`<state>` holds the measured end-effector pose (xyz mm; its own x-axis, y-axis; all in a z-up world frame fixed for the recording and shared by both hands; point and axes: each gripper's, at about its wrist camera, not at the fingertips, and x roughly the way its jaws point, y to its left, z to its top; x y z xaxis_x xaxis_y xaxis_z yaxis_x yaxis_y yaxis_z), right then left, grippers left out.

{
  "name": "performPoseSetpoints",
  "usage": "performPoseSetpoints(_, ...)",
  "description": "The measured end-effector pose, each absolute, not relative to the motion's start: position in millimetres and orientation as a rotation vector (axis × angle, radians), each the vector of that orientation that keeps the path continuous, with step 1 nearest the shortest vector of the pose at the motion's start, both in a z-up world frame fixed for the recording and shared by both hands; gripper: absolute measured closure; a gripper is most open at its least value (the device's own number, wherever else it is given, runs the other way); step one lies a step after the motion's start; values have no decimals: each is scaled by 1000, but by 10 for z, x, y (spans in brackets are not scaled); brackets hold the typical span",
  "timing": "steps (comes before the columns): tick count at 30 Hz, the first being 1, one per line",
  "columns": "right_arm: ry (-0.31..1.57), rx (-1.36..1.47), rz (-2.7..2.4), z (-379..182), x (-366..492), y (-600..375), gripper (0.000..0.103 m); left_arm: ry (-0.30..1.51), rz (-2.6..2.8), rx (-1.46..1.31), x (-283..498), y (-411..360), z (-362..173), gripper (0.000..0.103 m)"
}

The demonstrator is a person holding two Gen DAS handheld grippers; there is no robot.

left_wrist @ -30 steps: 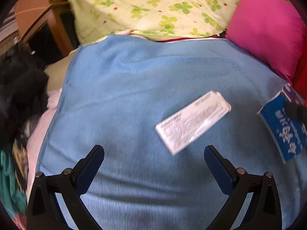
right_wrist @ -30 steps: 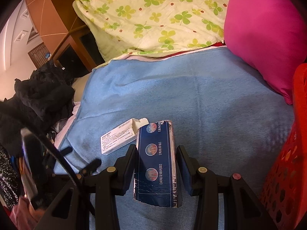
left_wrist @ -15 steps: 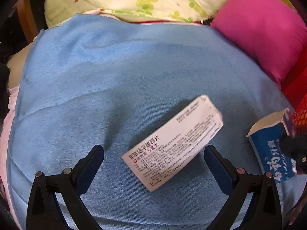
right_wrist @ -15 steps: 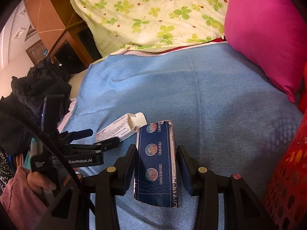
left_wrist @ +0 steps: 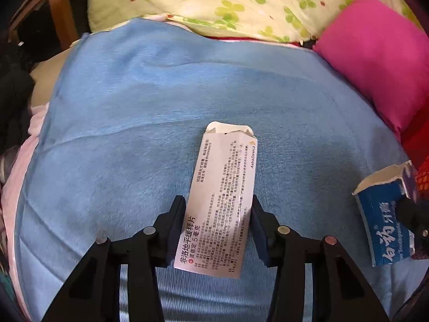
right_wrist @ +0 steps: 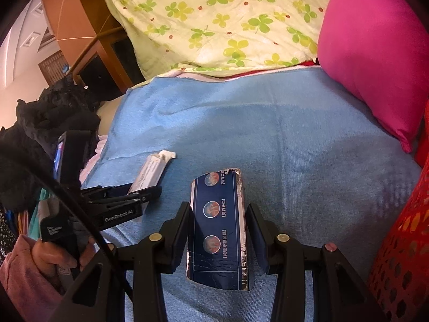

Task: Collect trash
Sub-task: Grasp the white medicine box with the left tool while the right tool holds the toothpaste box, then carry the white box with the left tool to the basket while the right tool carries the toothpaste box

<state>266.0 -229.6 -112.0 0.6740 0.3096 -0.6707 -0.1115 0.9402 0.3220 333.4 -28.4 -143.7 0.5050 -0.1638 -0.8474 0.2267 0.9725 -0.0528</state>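
My left gripper (left_wrist: 218,222) is shut on a flat white medicine box (left_wrist: 224,196) with an open far end, over the blue blanket (left_wrist: 161,112). My right gripper (right_wrist: 218,228) is shut on a dark blue toothpaste box (right_wrist: 218,228). That blue box also shows at the right edge of the left wrist view (left_wrist: 386,214). In the right wrist view the left gripper (right_wrist: 144,194) and the white box (right_wrist: 152,171) sit to the left, low over the blanket (right_wrist: 268,134).
A pink pillow (right_wrist: 375,48) and a clover-print quilt (right_wrist: 219,18) lie at the back. A red mesh basket (right_wrist: 402,255) stands at the right. Dark clothes (right_wrist: 48,118) and a wooden cabinet (right_wrist: 88,51) are on the left.
My left gripper has moved up to the white box and closed on it; the box now lies lengthwise between the fingers. My right gripper keeps holding the blue box.
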Motion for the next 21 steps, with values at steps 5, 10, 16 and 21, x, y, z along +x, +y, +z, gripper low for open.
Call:
performPoseSetpoints(5, 767, 280, 248, -1025, 2578, -2341, 58, 960, -236, 8, 3008, -190, -1239, 55)
performPoseSetpoints(10, 754, 290, 268, -963, 2519, -2353, 58, 879, -228, -11, 2605, -139, -951, 55)
performPoseSetpoints(16, 721, 257, 321, -847, 2376, -2233, 57, 796, -204, -12, 2048, -99, -571, 55)
performPoseSetpoints(21, 657, 222, 335, -679, 2144, -2172, 58, 744, -178, 9, 1729, -92, -283, 55)
